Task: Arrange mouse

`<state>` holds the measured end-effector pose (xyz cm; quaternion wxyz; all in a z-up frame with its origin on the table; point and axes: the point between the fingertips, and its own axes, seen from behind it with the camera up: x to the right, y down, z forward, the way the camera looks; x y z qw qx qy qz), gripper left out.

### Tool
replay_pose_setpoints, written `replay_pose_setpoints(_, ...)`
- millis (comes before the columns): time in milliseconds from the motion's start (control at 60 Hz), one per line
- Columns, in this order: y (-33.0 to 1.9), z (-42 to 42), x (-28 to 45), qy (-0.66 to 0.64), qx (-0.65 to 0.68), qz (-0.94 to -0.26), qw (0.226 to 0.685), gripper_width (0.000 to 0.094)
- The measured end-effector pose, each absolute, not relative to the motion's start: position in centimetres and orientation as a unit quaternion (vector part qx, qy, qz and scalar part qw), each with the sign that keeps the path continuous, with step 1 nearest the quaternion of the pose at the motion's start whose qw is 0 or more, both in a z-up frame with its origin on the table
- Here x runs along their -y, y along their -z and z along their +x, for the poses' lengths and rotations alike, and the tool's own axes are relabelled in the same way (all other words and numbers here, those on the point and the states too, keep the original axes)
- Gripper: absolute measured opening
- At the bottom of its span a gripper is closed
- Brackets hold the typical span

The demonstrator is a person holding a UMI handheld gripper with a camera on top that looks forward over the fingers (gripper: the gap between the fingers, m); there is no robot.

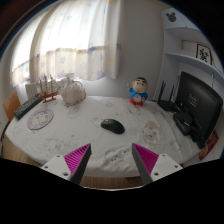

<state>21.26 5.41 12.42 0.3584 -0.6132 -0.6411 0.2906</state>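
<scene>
Hovering above the near edge of a round table (70,135) draped in a pale patterned cloth, the gripper (111,160) has its two fingers spread wide, pink pads facing each other, with nothing between them. The black mouse (112,126) lies on the cloth beyond the fingers, roughly in line with the gap between them and well apart from both tips. Farther back, a small cartoon figurine (138,93) (yellow head, blue body) stands upright near the table's far rim. A dark monitor (199,108) sits at the right side of the table. On the left lie a round plate (40,119) and, behind it, a whitish bag-like bundle (72,92). Light curtains (75,45) hang behind the table.
</scene>
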Motion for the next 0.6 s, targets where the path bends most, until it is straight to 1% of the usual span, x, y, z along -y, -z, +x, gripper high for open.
replay_pose_setpoints(150,-11.0,17.4,-6.6,-0.307,0.625,-0.601,0.392,0.0856)
replay_pose_setpoints(233,-9.4,14.8,-7.2,-0.315,0.623,-0.589,0.407,0.0854)
replay_pose_setpoints(383,-5.6,11.2,-7.4,-0.322,0.628,-0.592,0.389,0.0852)
replay_pose_setpoints(600,-1.6,5.7,-8.8,-0.317,0.634,-0.601,0.368,0.0853)
